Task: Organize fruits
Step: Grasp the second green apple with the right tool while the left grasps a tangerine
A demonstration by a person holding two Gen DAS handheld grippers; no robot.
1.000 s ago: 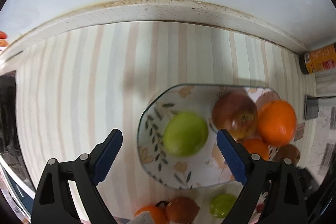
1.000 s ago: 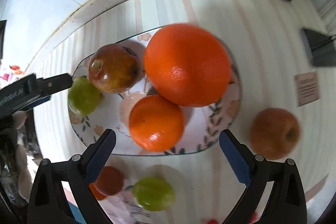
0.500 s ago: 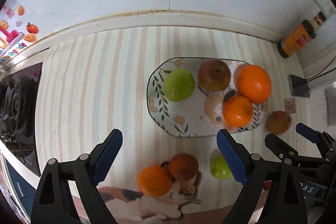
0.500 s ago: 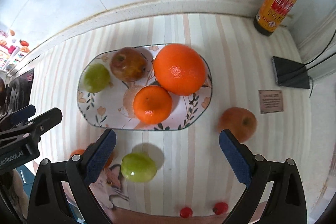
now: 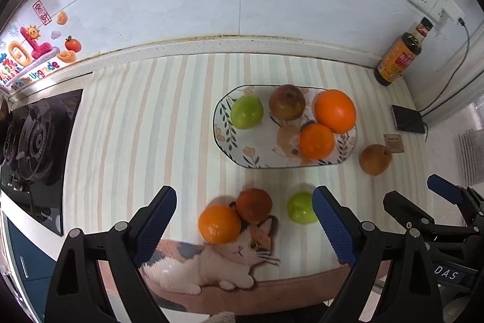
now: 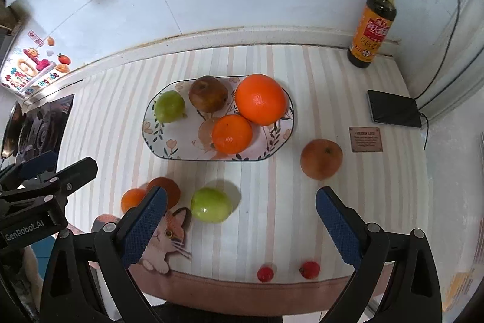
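Observation:
A floral oval plate (image 5: 224, 138) (image 6: 151, 138) on the striped mat holds a green apple (image 5: 246, 111) (image 6: 169, 106), a brownish apple (image 5: 286, 102) (image 6: 208, 93), a big orange (image 5: 334, 111) (image 6: 260, 99) and a small orange (image 5: 316, 140) (image 6: 231, 134). On the mat lie an orange (image 5: 219, 223) (image 6: 132, 199), a dark red fruit (image 5: 253, 205) (image 6: 169, 189), a green apple (image 5: 300, 208) (image 6: 210, 205) and a brown fruit (image 5: 375, 159) (image 6: 321, 159). My left gripper (image 5: 244, 220) and right gripper (image 6: 240, 221) are open, empty and above the mat's front.
A sauce bottle (image 5: 397, 55) (image 6: 373, 23) stands at the back right by the wall. A black device (image 5: 407, 118) (image 6: 393, 108) with a cable lies right. A stove (image 5: 33, 147) is at the left. Two small red fruits (image 6: 287, 271) lie near the front edge.
Both grippers have pulled back and up from the plate, so the whole counter now shows. Both stay open and empty. The fruits have not moved.

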